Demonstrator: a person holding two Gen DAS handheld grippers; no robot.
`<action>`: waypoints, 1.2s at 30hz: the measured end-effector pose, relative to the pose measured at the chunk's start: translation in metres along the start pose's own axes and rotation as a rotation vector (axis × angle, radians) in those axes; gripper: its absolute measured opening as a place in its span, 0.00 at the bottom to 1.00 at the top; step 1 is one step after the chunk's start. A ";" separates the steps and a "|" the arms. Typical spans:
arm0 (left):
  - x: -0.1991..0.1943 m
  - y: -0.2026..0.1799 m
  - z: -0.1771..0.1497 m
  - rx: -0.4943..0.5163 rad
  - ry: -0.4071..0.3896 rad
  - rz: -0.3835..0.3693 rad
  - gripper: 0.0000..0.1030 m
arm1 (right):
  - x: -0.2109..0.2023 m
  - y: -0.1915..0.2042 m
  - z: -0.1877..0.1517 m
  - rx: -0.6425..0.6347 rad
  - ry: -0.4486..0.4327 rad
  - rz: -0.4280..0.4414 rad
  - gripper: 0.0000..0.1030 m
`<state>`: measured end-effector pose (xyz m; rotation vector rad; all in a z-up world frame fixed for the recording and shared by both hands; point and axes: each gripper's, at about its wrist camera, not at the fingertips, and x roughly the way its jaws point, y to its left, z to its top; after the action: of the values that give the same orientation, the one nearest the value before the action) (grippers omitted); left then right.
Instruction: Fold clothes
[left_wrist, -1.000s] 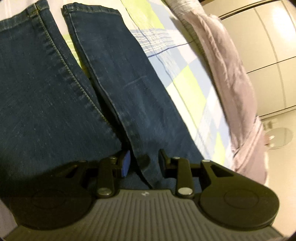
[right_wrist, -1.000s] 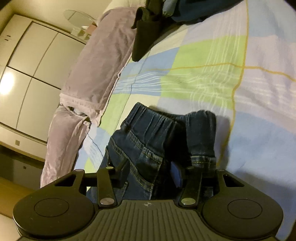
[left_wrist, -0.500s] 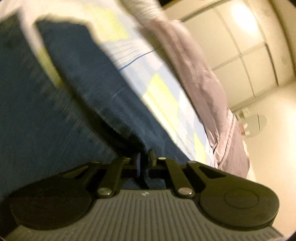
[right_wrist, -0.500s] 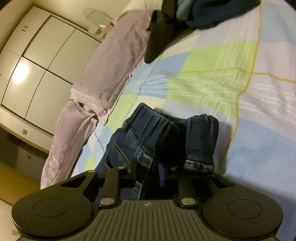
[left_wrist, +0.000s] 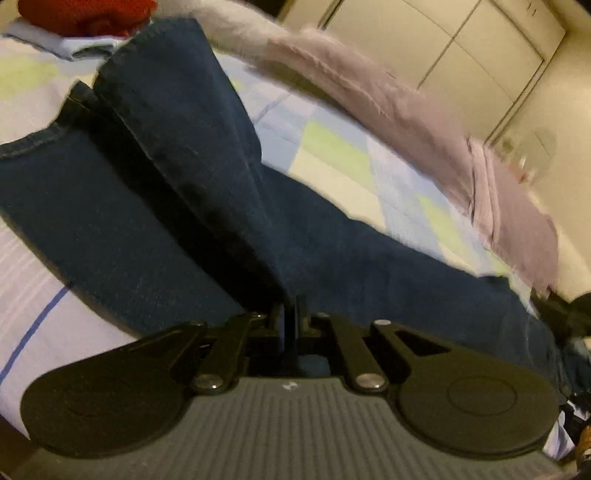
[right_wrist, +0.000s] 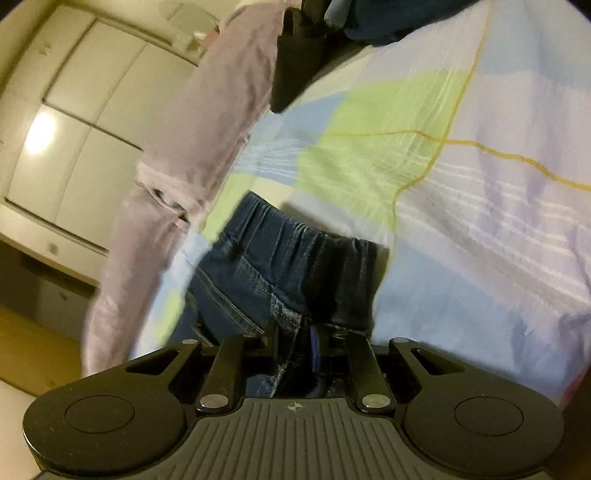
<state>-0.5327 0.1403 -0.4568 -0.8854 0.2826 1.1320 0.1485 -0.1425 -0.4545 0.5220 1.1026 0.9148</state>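
Dark blue jeans (left_wrist: 177, 155) lie on a checked bedsheet (left_wrist: 332, 147), both legs running away from the left wrist camera. My left gripper (left_wrist: 291, 314) is shut on a fold of denim where the legs meet, and the near leg is raised over it. In the right wrist view the jeans' elastic waistband (right_wrist: 280, 258) is bunched up just ahead. My right gripper (right_wrist: 293, 339) has its jaws closing, and the pads pinch the waistband edge between them. The hems (left_wrist: 147, 40) lie far from the left gripper.
A lilac garment (left_wrist: 388, 110) hangs along the bed's edge, also seen as lilac cloth (right_wrist: 207, 122) in the right view. Red folded clothing (left_wrist: 85, 14) sits beyond the hems. Dark clothes (right_wrist: 295, 55) lie farther up the sheet (right_wrist: 461, 221). Cream wardrobe doors (right_wrist: 74, 129) stand beyond the bed.
Both grippers went from open to closed on the denim. The left one rolled and swung sideways, lifting the fabric with it. The right one moved in closer to the waistband.
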 end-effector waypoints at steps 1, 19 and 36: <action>-0.005 -0.003 0.001 -0.017 -0.014 0.000 0.03 | -0.002 0.005 0.001 -0.021 -0.004 -0.001 0.14; -0.026 0.010 -0.016 -0.208 -0.036 -0.035 0.03 | -0.005 -0.018 0.007 0.046 0.024 0.083 0.24; -0.059 -0.024 -0.021 0.060 -0.165 -0.007 0.03 | -0.031 -0.011 0.005 0.000 -0.055 0.075 0.15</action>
<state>-0.5324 0.0829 -0.4230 -0.7342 0.1768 1.1773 0.1521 -0.1741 -0.4444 0.5886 1.0394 0.9605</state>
